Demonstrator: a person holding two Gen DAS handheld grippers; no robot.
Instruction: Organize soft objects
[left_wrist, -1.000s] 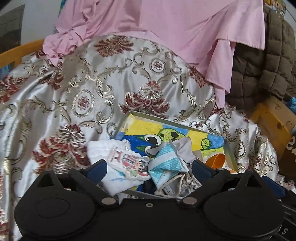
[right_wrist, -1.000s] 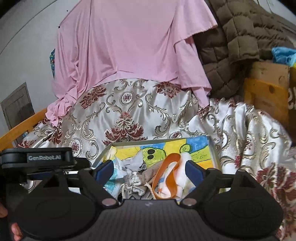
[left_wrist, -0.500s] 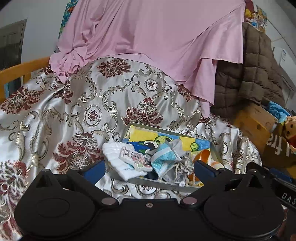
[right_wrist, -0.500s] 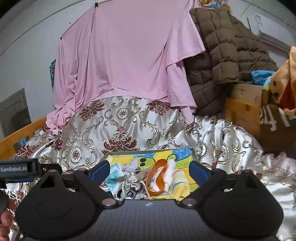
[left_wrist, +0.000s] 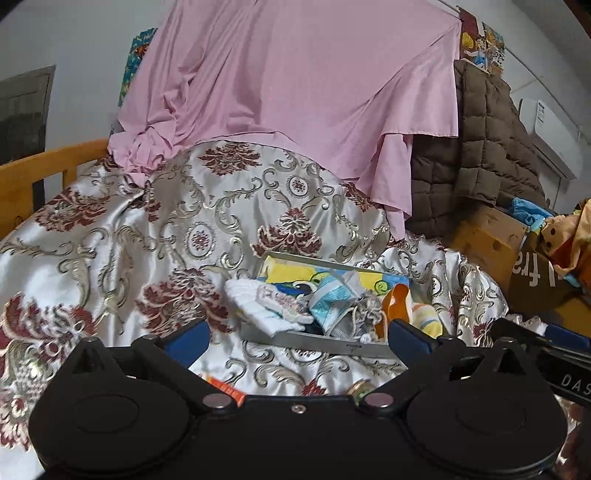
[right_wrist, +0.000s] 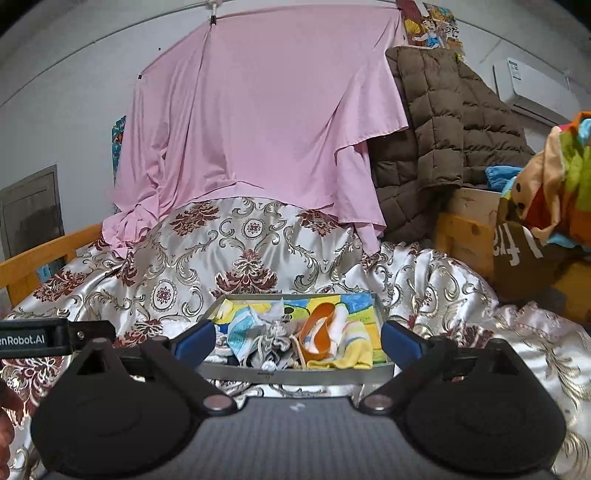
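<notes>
Nearest in both views is a silver satin bedspread (left_wrist: 110, 229) with dark red flowers and gold scrolls, draped over a bed. On it lies a shallow grey tray (right_wrist: 295, 373) with a bright cartoon-printed floor, at 12 o'clock from each camera. The left gripper (left_wrist: 297, 338) stands released with nothing between its blue pads; the right gripper (right_wrist: 298, 341) is likewise spread wide, its jaws having just been opening, and empty. The soft things sit in the tray: a white sock (left_wrist: 258, 306) hanging over its 9 o'clock edge, a blue-striped cloth (right_wrist: 242, 330), a grey knotted piece (right_wrist: 275, 341), an orange band (right_wrist: 319, 332) and a yellow-striped cloth (right_wrist: 351, 349).

Farther back, a pink sheet (right_wrist: 266, 122) hangs at 12 o'clock, a brown quilted jacket (right_wrist: 439, 133) at 2 o'clock, a wooden rail (left_wrist: 40, 166) at 9 o'clock, cardboard boxes (left_wrist: 491, 236) at 3 o'clock.

Only the left view shows an orange tube (left_wrist: 225, 387) on the satin by its own body (partly hidden). Only the right view shows the curtain rod (right_wrist: 212, 5) and an air conditioner (right_wrist: 532, 88) fully.

Against the earlier frames, both cameras have drawn back: the tray looks smaller and more room shows
</notes>
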